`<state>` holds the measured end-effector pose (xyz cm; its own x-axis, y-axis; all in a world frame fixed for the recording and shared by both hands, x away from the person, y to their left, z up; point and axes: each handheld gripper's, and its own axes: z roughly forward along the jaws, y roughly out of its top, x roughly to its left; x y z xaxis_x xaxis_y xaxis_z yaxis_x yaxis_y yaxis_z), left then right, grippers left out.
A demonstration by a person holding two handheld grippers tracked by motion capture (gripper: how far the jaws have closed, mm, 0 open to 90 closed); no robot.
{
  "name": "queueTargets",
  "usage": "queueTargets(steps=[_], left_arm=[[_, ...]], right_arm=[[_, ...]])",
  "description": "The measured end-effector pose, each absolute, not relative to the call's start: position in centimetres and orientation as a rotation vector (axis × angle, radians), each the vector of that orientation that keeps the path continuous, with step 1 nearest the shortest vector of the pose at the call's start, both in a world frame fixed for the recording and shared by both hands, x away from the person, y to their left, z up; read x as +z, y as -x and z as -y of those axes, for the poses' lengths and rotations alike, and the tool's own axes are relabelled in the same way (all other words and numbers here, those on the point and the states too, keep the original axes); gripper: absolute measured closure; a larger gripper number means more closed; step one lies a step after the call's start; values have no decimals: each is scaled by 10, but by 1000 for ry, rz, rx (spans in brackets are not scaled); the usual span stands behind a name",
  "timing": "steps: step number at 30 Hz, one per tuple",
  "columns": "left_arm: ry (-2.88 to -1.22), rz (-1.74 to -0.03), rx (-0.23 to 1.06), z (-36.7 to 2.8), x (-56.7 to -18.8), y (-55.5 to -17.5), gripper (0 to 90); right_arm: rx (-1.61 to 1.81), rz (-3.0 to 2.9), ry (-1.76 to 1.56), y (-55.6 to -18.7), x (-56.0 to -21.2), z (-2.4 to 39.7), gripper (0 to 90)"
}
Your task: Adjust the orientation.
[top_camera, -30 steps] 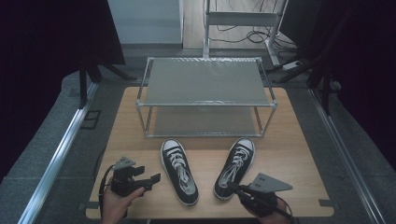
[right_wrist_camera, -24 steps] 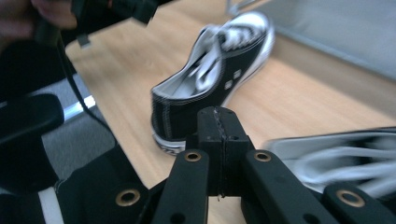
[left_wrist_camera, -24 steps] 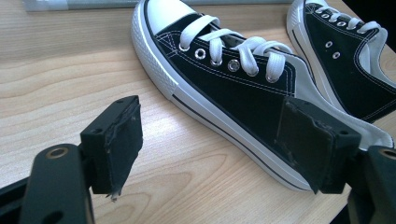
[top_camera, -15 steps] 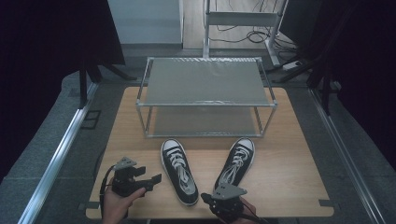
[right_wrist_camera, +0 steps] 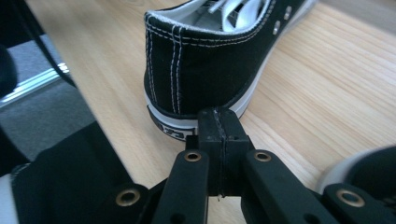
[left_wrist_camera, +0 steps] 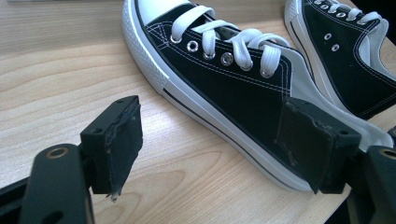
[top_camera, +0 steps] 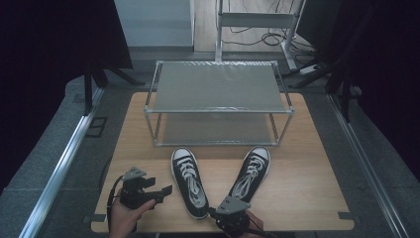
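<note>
Two black-and-white lace-up sneakers lie on the wooden table point(top_camera: 307, 188), toes toward the rack. My left gripper point(top_camera: 161, 191) point(left_wrist_camera: 217, 140) is open beside the left sneaker point(top_camera: 188, 181) point(left_wrist_camera: 233, 84), level with its heel half; the sneaker's side lies partly between the jaws, and no pad touches it. The right sneaker point(top_camera: 252, 173) point(left_wrist_camera: 345, 56) lies farther over. My right gripper point(top_camera: 219, 214) point(right_wrist_camera: 219, 126) is shut on nothing at the table's front edge, between the two heels. Its tips point at the left sneaker's heel point(right_wrist_camera: 196, 70), just short of it.
A metal two-shelf rack point(top_camera: 218, 87) stands behind the sneakers at the back of the table. An aluminium rail point(top_camera: 64, 163) runs along the floor left of the table. Bare wood lies to the right of the right sneaker.
My right gripper has moved left and down, from the outer side of the right sneaker's heel to the gap between the two heels. The left gripper has stayed where it was.
</note>
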<state>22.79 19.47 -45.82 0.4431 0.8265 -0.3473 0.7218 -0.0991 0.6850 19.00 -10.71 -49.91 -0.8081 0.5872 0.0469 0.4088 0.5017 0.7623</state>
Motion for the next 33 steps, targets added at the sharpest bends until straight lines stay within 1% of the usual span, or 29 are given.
queueTargets(steps=[5,11,28,29,31,33], left_arm=[[-1852,-1315,160,-195,-456,-227,225],[-1834,-1324,169,-202,-453,-225,225],[-1809,-1340,189,-214,-447,-222,224],[-1806,-1344,189,-214,-447,-222,224],[-1814,-1338,186,-214,-447,-222,223],[-1815,-1336,185,-212,-447,-222,222]], right_arm=[[1227,-2564,-795,-187,-500,94,896],[1299,-2629,-705,-187,-503,69,895],[1437,-2666,-637,-196,-512,21,897],[1434,-2666,-637,-196,-512,20,893],[1439,-2673,-642,-196,-511,22,839],[1430,-2660,-641,-195,-510,28,841]])
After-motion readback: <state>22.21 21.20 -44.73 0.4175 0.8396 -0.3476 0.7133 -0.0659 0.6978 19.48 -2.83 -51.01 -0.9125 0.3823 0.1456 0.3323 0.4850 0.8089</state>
